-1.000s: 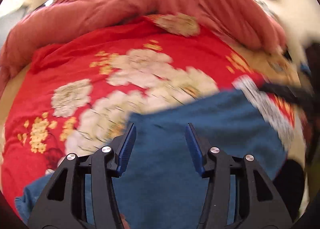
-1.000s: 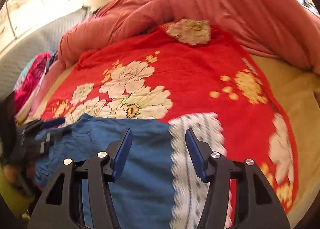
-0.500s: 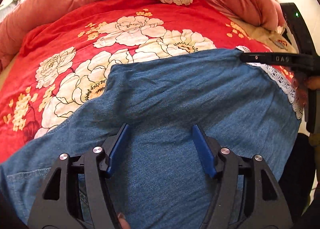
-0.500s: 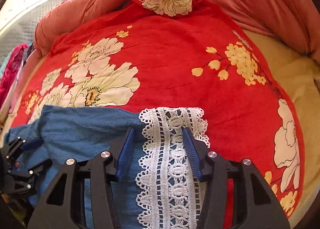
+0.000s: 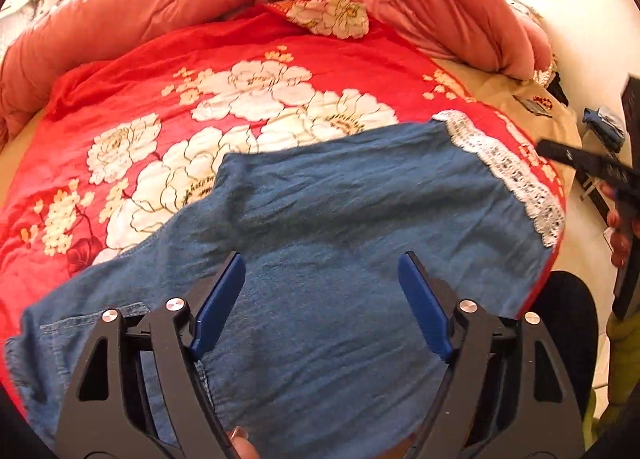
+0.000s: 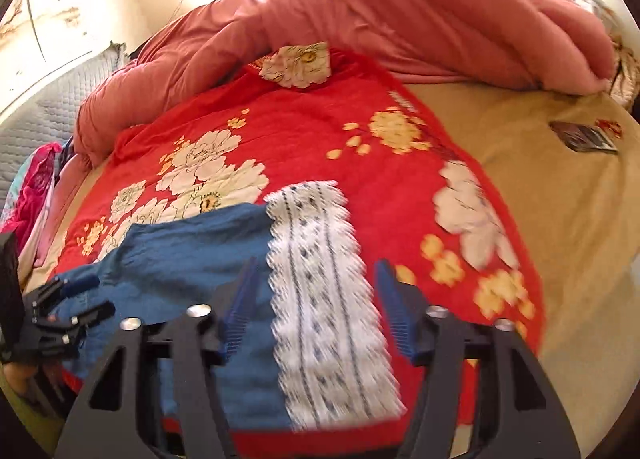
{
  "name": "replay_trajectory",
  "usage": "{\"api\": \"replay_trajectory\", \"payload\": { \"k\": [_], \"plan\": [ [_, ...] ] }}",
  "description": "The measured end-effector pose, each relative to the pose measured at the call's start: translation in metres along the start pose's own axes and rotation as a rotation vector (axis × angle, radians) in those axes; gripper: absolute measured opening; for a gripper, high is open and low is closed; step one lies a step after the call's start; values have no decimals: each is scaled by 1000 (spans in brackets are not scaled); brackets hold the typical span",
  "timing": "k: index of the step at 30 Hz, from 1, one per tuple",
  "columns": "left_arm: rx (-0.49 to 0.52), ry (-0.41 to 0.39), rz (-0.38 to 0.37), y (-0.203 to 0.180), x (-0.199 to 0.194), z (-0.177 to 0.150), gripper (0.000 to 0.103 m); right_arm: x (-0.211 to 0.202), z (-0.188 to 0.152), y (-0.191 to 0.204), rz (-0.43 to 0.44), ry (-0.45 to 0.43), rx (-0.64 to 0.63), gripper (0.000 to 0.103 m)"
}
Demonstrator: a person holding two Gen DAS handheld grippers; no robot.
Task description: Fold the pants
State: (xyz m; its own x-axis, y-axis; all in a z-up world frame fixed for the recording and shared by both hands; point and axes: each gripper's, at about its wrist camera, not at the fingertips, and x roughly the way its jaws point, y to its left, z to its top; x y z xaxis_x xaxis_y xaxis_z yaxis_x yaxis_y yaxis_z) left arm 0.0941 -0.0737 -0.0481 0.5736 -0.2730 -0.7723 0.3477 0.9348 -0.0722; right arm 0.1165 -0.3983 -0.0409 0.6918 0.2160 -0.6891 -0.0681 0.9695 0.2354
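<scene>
Blue denim pants (image 5: 352, 227) with a white lace hem (image 5: 516, 179) lie spread across the near edge of a red flowered bedspread (image 5: 248, 71). My left gripper (image 5: 320, 291) hovers over the middle of the denim, its jaws opening and nothing pinched between the blue pads. My right gripper (image 6: 316, 291) hangs above the lace hem (image 6: 320, 271) of the pants (image 6: 188, 255); its jaws are opening and the lace lies flat under them, unpinched. Each gripper shows at the edge of the other's view: the right gripper (image 5: 588, 167) at right, the left gripper (image 6: 64, 315) at left.
A bulky salmon duvet (image 6: 360, 15) is heaped along the far side of the bed. Tan sheet (image 6: 560, 199) lies bare to the right with a small dark packet (image 6: 584, 137) on it. Pink clothes (image 6: 32, 183) pile at the left edge.
Both grippers' jaws have widened. The right gripper let go of the lace hem and drew back, leaving it flat. The left gripper shifted slightly over the denim.
</scene>
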Motion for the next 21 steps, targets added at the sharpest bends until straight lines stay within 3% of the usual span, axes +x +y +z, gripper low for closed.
{"api": "replay_trajectory", "payload": {
  "k": [9, 21],
  "plan": [
    [90, -32, -40, -38, -12, 21, 78, -38, -39, -19, -16, -3, 14, 70],
    [262, 11, -84, -95, 21, 80, 79, -28, -58, -22, 66, 45, 73, 70]
  ]
}}
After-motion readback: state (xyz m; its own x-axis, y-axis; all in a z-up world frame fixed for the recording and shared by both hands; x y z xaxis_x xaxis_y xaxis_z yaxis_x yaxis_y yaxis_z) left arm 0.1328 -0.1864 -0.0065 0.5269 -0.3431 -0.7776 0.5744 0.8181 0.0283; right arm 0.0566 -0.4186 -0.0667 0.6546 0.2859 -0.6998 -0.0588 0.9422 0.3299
